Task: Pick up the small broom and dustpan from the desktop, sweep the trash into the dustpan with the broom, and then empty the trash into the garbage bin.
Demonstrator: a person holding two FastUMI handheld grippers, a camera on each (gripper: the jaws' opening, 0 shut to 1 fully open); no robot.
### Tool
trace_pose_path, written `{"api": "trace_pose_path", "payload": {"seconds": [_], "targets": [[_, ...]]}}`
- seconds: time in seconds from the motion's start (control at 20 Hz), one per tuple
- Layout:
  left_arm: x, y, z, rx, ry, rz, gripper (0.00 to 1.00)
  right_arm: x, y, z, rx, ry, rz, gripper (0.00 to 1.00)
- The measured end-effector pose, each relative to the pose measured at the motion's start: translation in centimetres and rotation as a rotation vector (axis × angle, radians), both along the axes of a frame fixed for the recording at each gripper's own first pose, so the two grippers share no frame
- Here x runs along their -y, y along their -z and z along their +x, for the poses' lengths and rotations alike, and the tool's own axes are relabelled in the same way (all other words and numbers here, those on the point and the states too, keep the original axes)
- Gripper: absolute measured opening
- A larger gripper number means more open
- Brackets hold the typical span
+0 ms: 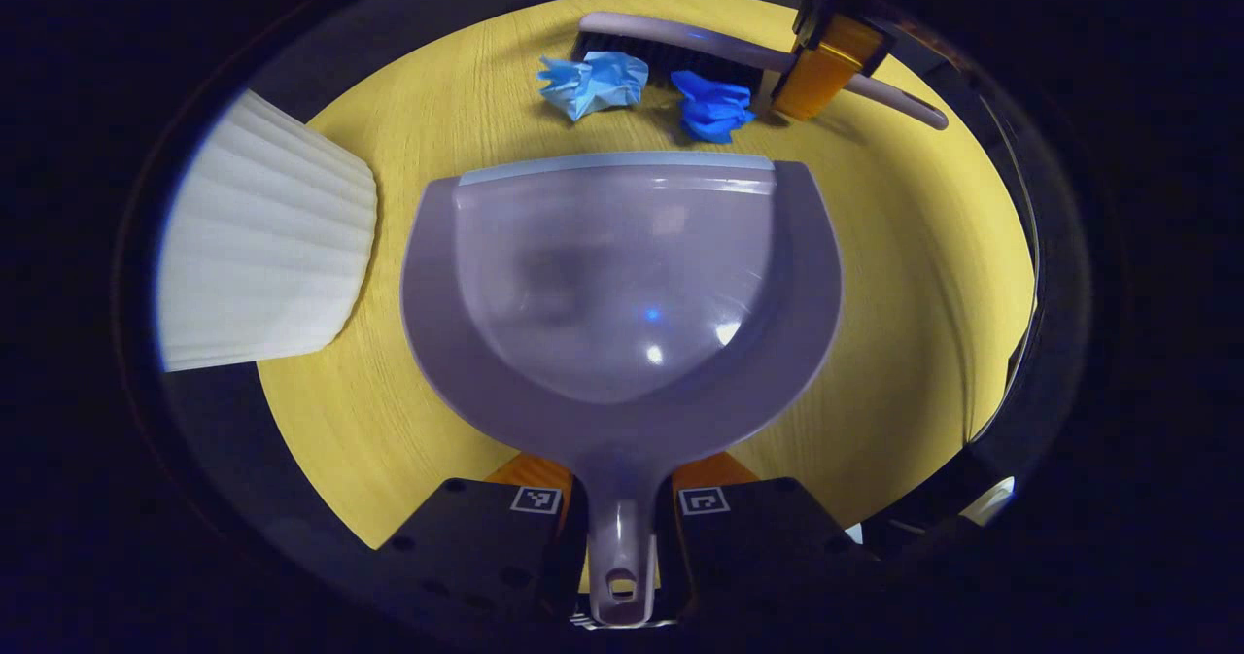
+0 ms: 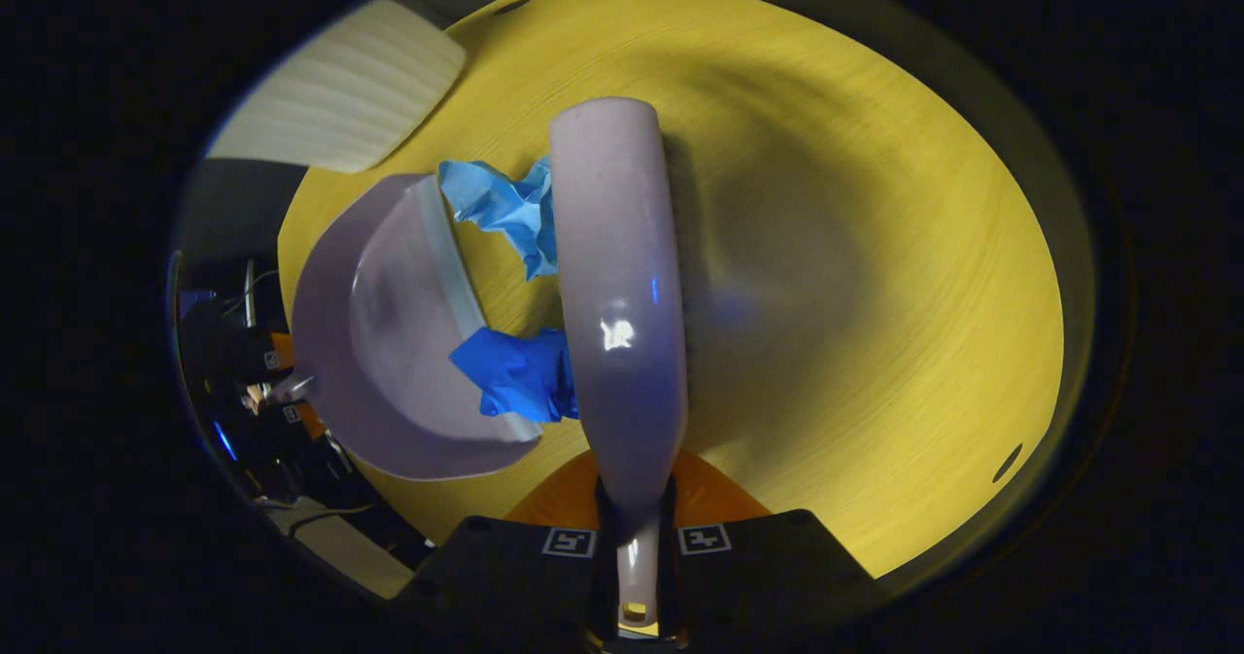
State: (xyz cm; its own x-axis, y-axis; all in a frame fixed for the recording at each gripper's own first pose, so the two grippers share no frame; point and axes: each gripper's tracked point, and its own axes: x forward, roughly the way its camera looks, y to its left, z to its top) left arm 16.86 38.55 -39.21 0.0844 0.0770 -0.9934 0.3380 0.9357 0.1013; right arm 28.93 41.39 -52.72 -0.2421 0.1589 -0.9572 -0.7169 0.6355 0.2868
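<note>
Left gripper (image 1: 620,537): bottom centre of the left gripper view, both fingers pressed against the dustpan's handle, 1 on each side.
Dustpan (image 1: 622,294): grey, filling the middle of the left gripper view, its pale front lip toward the top of the frame on the yellow round tabletop (image 1: 923,275); in the right gripper view it sits at centre left (image 2: 389,343), lip facing the broom.
Right gripper (image 2: 637,547): bottom centre of the right gripper view, jaws clamped on the broom's handle; in the left gripper view it appears at upper right (image 1: 826,66), gripping the same handle.
Small broom (image 2: 617,294): pale back running up the middle of the right gripper view; in the left gripper view it lies across the top of the frame (image 1: 680,47), dark bristles pointing toward the dustpan.
Light blue crumpled paper (image 1: 595,83): upper centre of the left gripper view, between bristles and dustpan lip.
Dark blue crumpled paper (image 1: 714,105): just right of the light one, touching the bristles; in the right gripper view (image 2: 515,372) it touches the dustpan's lip.
Garbage bin (image 1: 262,246): white, ribbed, left edge of the left gripper view, beside the tabletop.
</note>
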Motion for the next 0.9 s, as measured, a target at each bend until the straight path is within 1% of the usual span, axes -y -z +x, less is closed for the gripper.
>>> {"api": "trace_pose_path", "payload": {"seconds": [0.1, 0.15, 0.25, 0.3, 0.4, 0.45, 0.5, 0.6, 0.7, 0.8, 0.9], "targets": [[0.0, 0.1, -0.1, -0.002, -0.002, -0.010, 0.27, -0.4, -0.3, 1.4, -0.010, -0.104, 0.001, 0.16], [-0.4, -0.1, -0.2, 0.000, 0.038, -0.018, 0.27, -0.4, -0.5, 2.2, -0.014, -0.151, 0.009, 0.16], [-1.2, 0.3, 0.1, 0.015, 0.050, 0.008, 0.27, 0.0, -1.1, 3.8, -0.051, -0.194, 0.019, 0.16], [-1.3, 0.4, 0.0, 0.020, 0.050, 0.008, 0.27, -0.4, -1.9, 3.4, -0.069, -0.216, 0.039, 0.16], [-0.7, 0.5, -0.2, 0.041, 0.040, -0.025, 0.28, -0.2, -2.7, 3.1, -0.099, -0.259, 0.076, 0.16], [-0.8, 0.6, -0.1, 0.052, 0.039, -0.037, 0.28, 0.1, -2.7, 3.5, -0.069, -0.277, 0.075, 0.16], [-1.0, 0.5, 0.0, 0.067, 0.042, -0.044, 0.28, -0.3, -3.4, 4.0, -0.056, -0.251, 0.082, 0.16], [-1.1, 0.5, 0.0, 0.088, 0.051, -0.055, 0.27, -1.0, -4.6, 5.1, -0.007, -0.176, 0.133, 0.16], [-1.2, 0.8, 0.0, 0.113, 0.038, -0.066, 0.28, -1.3, -6.4, 6.0, 0.017, -0.076, 0.202, 0.16], [-1.2, 0.7, -0.4, 0.148, 0.019, -0.076, 0.27, -0.3, -7.2, 6.3, 0.064, 0.006, 0.249, 0.16], [-1.2, 0.6, -0.4, 0.187, 0.017, -0.076, 0.27, 1.1, -7.1, 6.8, 0.111, 0.085, 0.285, 0.16]]}}
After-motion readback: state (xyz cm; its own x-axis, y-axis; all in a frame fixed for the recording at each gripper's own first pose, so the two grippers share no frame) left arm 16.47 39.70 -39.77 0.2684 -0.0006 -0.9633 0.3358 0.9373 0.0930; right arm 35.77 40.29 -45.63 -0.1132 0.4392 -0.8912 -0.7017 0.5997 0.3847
